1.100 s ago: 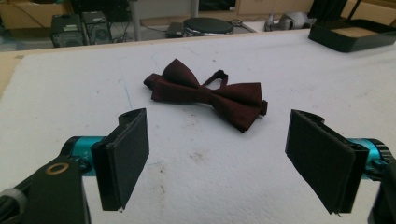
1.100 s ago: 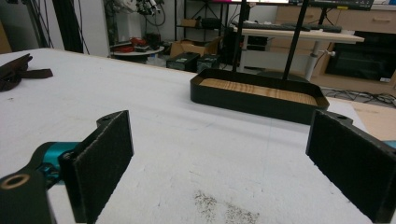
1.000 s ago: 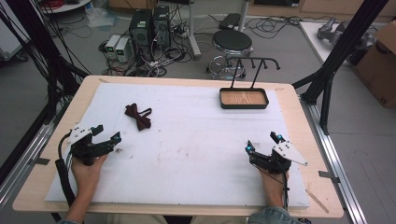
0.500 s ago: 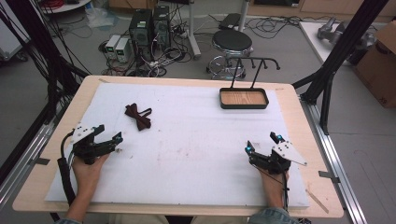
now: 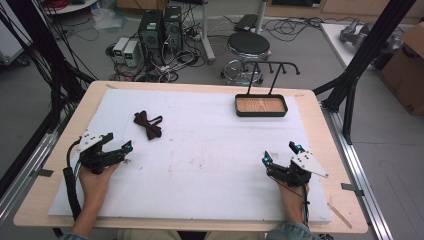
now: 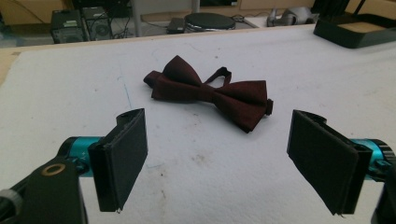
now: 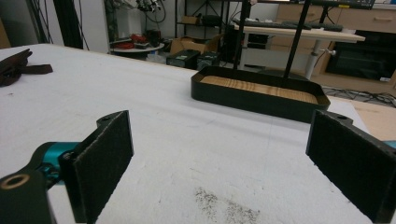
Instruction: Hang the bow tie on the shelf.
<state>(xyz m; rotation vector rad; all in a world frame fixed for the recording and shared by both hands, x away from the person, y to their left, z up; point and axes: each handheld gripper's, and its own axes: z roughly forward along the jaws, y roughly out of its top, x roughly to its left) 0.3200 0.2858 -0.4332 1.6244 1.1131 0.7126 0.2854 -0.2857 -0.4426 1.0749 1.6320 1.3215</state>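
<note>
Lab floor behind the bench

Grey floor; black stool (image 5: 248,46) top centre, computer towers (image 5: 161,29) and cables upper left, cardboard box (image 5: 406,70) far right.

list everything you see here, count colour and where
bow tie: 1, dark red, far left of the white mat, ahead of the left claw
tray: 1, black rim with wood-grain floor, far right of the mat, black rack rising behind it
mat: 1, white, covering the wooden table
stool: 1, black seat, floor beyond the table
computer towers: 2, black, floor at far left
left claw: 1, black, open, near left
right claw: 1, black, open, near right
</note>
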